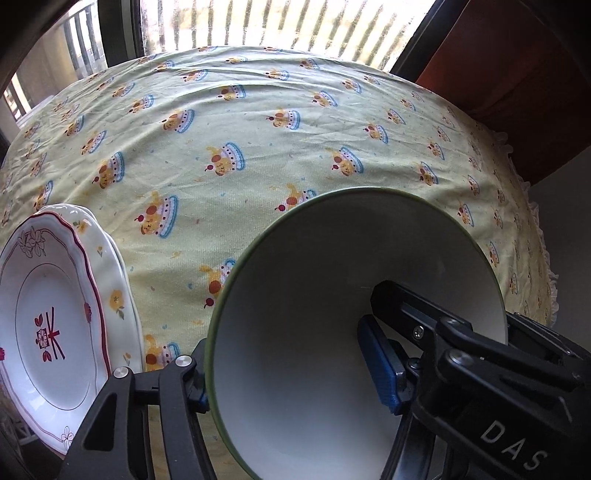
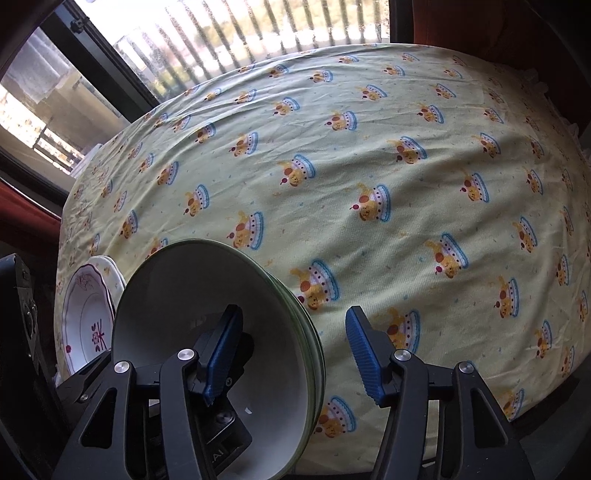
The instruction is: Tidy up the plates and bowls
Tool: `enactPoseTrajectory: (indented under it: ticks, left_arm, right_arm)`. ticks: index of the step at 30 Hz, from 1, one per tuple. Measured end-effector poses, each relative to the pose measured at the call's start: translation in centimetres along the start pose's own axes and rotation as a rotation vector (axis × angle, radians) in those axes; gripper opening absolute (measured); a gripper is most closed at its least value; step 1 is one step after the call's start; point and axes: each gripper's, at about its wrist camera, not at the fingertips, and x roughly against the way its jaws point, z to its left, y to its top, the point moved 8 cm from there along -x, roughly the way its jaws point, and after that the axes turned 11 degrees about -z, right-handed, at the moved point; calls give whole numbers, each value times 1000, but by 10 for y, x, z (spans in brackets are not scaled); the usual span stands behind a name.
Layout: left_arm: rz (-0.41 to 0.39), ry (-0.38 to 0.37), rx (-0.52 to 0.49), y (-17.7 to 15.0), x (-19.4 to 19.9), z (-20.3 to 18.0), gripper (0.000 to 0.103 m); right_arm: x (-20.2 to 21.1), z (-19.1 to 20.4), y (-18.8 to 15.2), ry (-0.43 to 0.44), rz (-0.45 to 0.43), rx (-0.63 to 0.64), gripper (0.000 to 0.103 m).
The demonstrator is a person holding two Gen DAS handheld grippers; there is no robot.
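A stack of white bowls with green rims [image 1: 314, 288] [image 2: 177, 295] sits near the table's front edge. My left gripper [image 1: 291, 374] straddles the top bowl's left wall, with one pad outside and the blue pad [image 1: 380, 362] well inside; it is open. My right gripper [image 2: 293, 354] straddles the right wall, its left pad [image 2: 221, 354] inside and its right pad [image 2: 365, 354] clear of the nested rims [image 2: 312, 339]; it is open too. Left of the bowls lies a stack of plates [image 1: 48, 314] [image 2: 88, 314], the top one with a red scalloped rim.
A pale green tablecloth [image 1: 258, 110] [image 2: 406, 147] with a cake print covers the table. Its frilled edge [image 1: 546, 266] drops off at the right. Behind stand a window with railings [image 1: 277, 26] and a red-brown chair [image 1: 517, 74].
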Motion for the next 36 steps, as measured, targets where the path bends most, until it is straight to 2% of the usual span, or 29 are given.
enactPoseTrajectory:
  ticks: [3,14,24,29,36]
  left_arm:
    - [-4,19,-16,0,1,-2,67]
    - [11,67,13,-1,6,-6,65]
    - [-47,117,34,11,34,-13,63]
    - [-79,112,25,19,43,-11,63]
    - [-78,101,-12,22,54,8,63]
  right_arm:
    - [-6,6,-5,50,32,-6,50]
    - [-8,6,-4,82,77,30,51]
    - [15,10,9,118,41,73,51]
    - [28,16,17,113,15,80,51]
    - [32,33,16,97,-5,53,51]
